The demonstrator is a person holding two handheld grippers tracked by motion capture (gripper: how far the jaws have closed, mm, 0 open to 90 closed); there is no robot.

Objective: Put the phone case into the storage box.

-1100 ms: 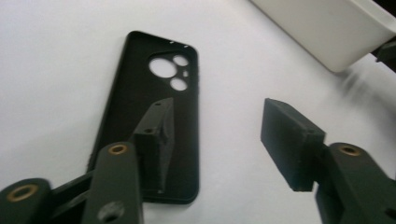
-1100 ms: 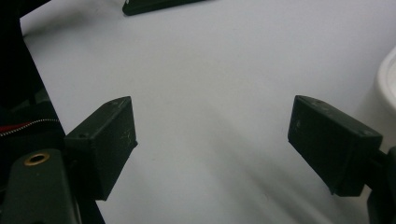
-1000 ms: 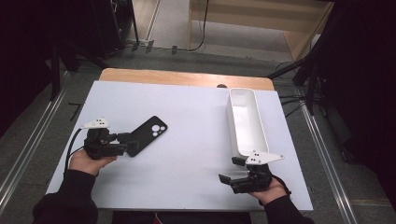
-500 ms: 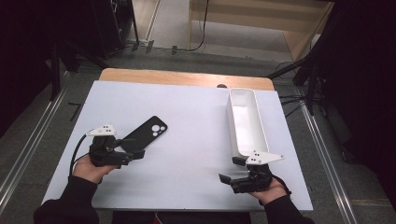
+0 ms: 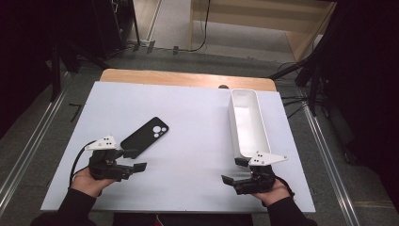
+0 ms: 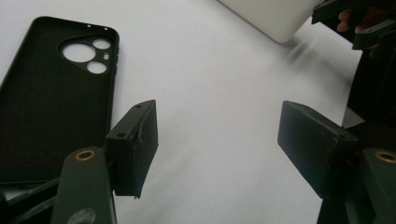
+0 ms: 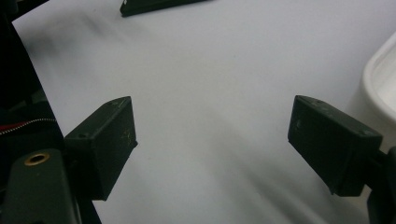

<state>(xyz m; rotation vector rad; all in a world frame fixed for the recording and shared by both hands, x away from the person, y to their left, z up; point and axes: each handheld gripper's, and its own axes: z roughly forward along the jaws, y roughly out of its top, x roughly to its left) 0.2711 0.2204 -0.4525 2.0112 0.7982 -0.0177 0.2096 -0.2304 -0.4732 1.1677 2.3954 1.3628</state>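
A black phone case (image 5: 145, 136) lies flat on the white tabletop (image 5: 197, 117), left of centre, camera cut-outs facing up. My left gripper (image 5: 135, 159) sits just near of the case's lower end, apart from it. Its jaws have just been opening and stand open with nothing between them. In the left gripper view the case (image 6: 51, 93) lies left of the left gripper (image 6: 219, 140). My right gripper (image 5: 234, 170) rests open and empty at the near right, just in front of the white tray (image 5: 248, 123). In the right gripper view the right gripper (image 7: 212, 140) frames bare tabletop.
The long white tray is empty and runs away from me along the right side; its rim (image 7: 380, 88) shows beside my right jaw. A wooden strip (image 5: 188, 77) edges the table's far side. Floor rails and cables surround the table.
My left gripper has drawn back toward the near edge, away from the phone case, and its jaws have widened. The case stays on the table. The right hand has not moved.
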